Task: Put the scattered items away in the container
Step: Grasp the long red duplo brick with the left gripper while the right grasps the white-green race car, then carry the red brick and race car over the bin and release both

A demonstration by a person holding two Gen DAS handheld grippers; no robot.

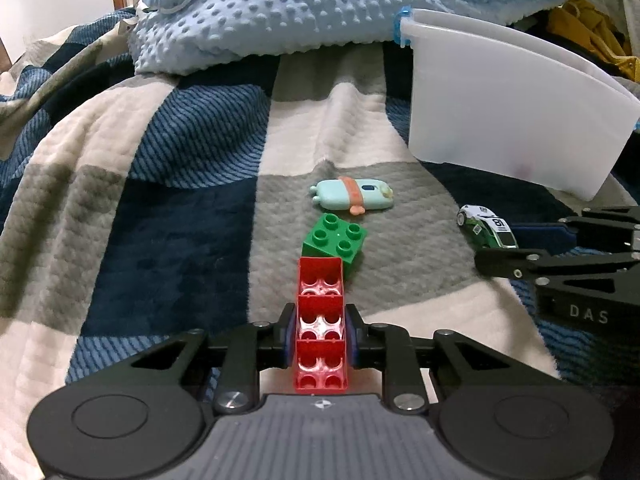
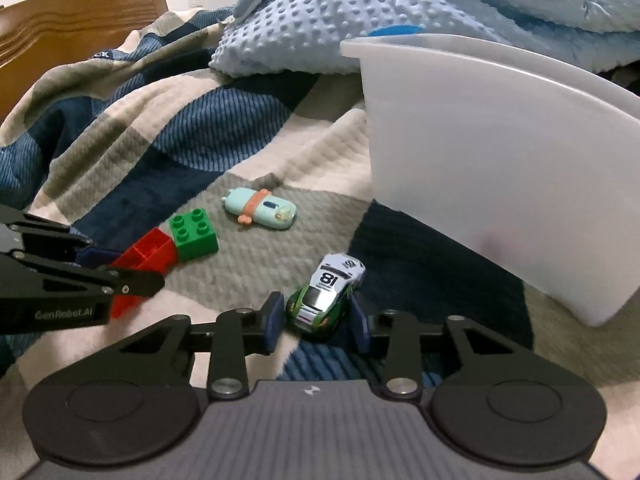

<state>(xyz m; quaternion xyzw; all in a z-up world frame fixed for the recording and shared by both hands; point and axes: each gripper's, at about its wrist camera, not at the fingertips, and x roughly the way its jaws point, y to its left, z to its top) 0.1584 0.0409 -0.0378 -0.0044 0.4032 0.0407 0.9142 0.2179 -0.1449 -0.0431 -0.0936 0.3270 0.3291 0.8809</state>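
On quilt [image 1: 168, 168] | left tongs [image 1: 320, 340] clamp red brick [image 1: 320, 320] | right tongs [image 2: 318, 320] apart around toy car [image 2: 326, 294]

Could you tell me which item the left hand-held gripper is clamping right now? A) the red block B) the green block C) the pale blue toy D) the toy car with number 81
A: in the left wrist view the left hand-held gripper has its pads pressed against both sides of the red block, while the green block lies free on the blanket just beyond it.
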